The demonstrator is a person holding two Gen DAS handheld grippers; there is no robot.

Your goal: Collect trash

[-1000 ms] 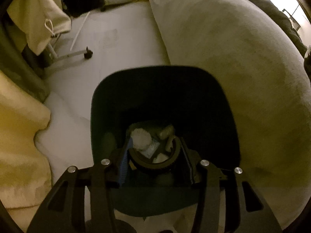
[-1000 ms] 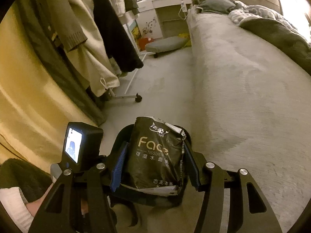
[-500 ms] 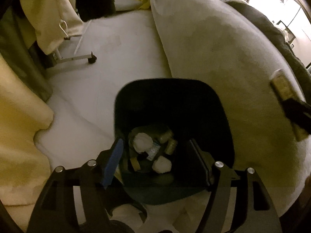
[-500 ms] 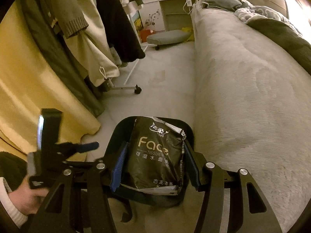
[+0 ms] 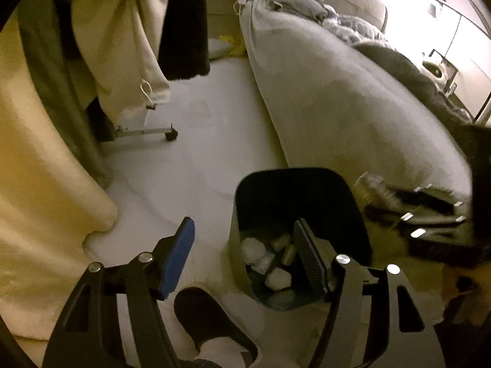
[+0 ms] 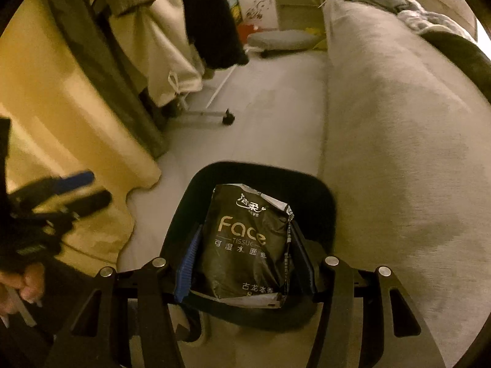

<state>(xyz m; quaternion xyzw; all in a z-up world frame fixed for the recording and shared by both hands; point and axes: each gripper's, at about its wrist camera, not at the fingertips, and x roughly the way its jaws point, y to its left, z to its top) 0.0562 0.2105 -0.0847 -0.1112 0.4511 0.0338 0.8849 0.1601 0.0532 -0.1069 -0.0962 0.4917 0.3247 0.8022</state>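
Down on the pale floor [image 5: 190, 184] stood a dark trash bin [image 5: 307, 184], set close against the side of the grey bed [image 5: 353, 107]. Inside it, in the left wrist view, lay several white crumpled wads [image 5: 277, 277], a couple of small tan pieces [image 5: 280, 240] and some bluish scrap near the bottom; what each piece was could not be told.

The left claw [image 5: 245, 260] hung above the bin's nine-o'clock edge, its jaws apart and closing with nothing between them; its right finger stood in front of the bin's mouth, and its blue pad [image 5: 178, 260] was over bare floor. A dark slipper [image 5: 208, 319] showed at six o'clock below it.

The right claw [image 6: 245, 260] was clenched on a black tissue packet [image 6: 248, 242] printed "Face TISSUE", its torn top pointing to twelve o'clock. The packet hung directly over the bin's opening [image 6: 260, 171], held upright between the pads and not yet inside. At nine o'clock in that view the other claw [image 6: 76, 190] appeared blurred, with a hand [image 6: 21, 282] beneath it.
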